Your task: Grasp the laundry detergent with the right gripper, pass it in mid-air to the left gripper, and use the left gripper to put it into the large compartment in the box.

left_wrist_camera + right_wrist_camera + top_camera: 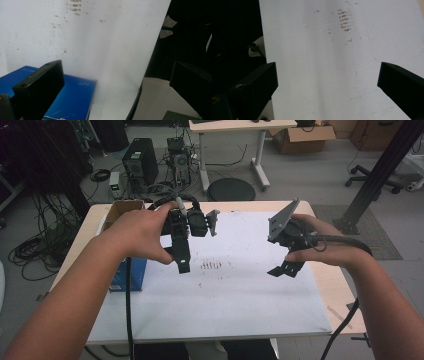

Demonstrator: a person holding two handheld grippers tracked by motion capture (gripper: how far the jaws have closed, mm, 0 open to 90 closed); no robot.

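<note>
My left gripper [183, 264] hangs over the left part of the white sheet [225, 300], held by a hand, with its jaws pointing down. In the left gripper view the left gripper [116, 83] is open, its jaws far apart with nothing between them, above the sheet [100, 40] and a blue box [75, 97]. My right gripper [285, 270] hovers over the sheet's right part. In the right gripper view the right gripper [328, 81] is open and empty over the sheet [324, 65], near a patch of brown marks [344, 21].
The blue box [134, 272] lies at the table's left edge, with an open cardboard box [122, 209] behind it. Brown marks [211, 266] dot the sheet's middle. Bare wooden table [330, 285] borders the sheet on the right. Computers and cables stand on the floor beyond.
</note>
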